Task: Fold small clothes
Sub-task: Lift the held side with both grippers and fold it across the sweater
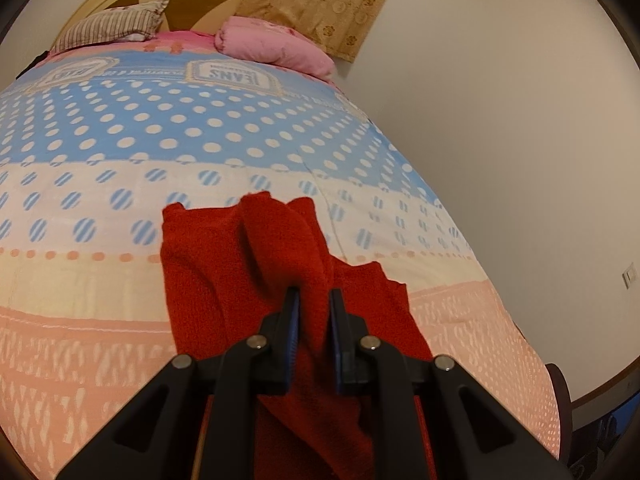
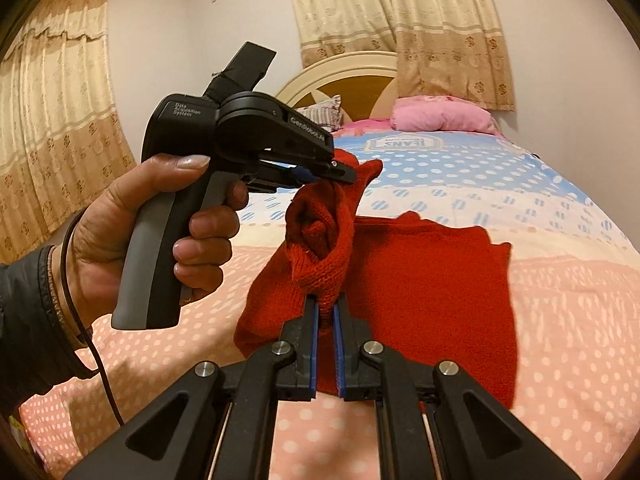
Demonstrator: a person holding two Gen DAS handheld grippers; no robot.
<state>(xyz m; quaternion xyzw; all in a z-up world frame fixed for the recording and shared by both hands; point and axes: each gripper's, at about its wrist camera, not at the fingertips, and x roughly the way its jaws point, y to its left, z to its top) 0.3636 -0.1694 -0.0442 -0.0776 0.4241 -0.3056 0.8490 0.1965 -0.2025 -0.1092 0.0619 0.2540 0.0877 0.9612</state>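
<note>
Pinching a bunched fold of the red sweater [image 2: 432, 280], the right tongs [image 2: 327, 312] are clamped on the knit. The left tongs [image 1: 314, 300] also grip a raised fold of it. The rest of the sweater lies on the bed [image 2: 560, 320]. Far behind, a pink pillow [image 1: 272, 46] rests beside the headboard [image 2: 344, 64].

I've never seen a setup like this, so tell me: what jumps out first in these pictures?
The bright red knitted garment stands out first, lying on the near end of a bed whose bedspread has blue dotted and pink bands. Both claws pinch it: the right claw grips a bunched edge, and the left claw, held in a hand at left, lifts another part. A pink pillow lies by the headboard.
</note>
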